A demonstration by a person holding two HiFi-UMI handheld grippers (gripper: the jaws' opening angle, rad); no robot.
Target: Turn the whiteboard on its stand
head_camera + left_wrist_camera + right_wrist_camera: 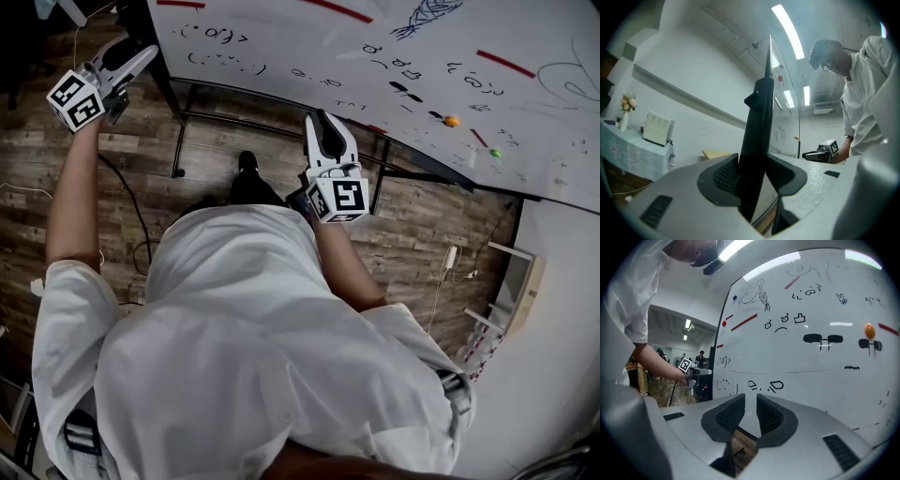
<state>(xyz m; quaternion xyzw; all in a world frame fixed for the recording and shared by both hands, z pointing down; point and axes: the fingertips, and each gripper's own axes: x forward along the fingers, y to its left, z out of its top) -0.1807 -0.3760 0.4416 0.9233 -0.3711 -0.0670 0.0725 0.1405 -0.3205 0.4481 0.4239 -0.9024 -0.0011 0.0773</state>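
Now | left gripper (pixel 142 54) clamped on whiteboard (pixel 375 56) black side edge | right gripper (pixel 321 120) jaws slightly apart, gripping nothing, tips near board's lower edge | whiteboard on stand (pixel 181 120), ahead of person

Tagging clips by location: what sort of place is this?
Probably an office or lab workroom, though I can't be sure. A large scribbled-on whiteboard fills the view, the floor is wood plank, and long strip lights run along the ceiling.
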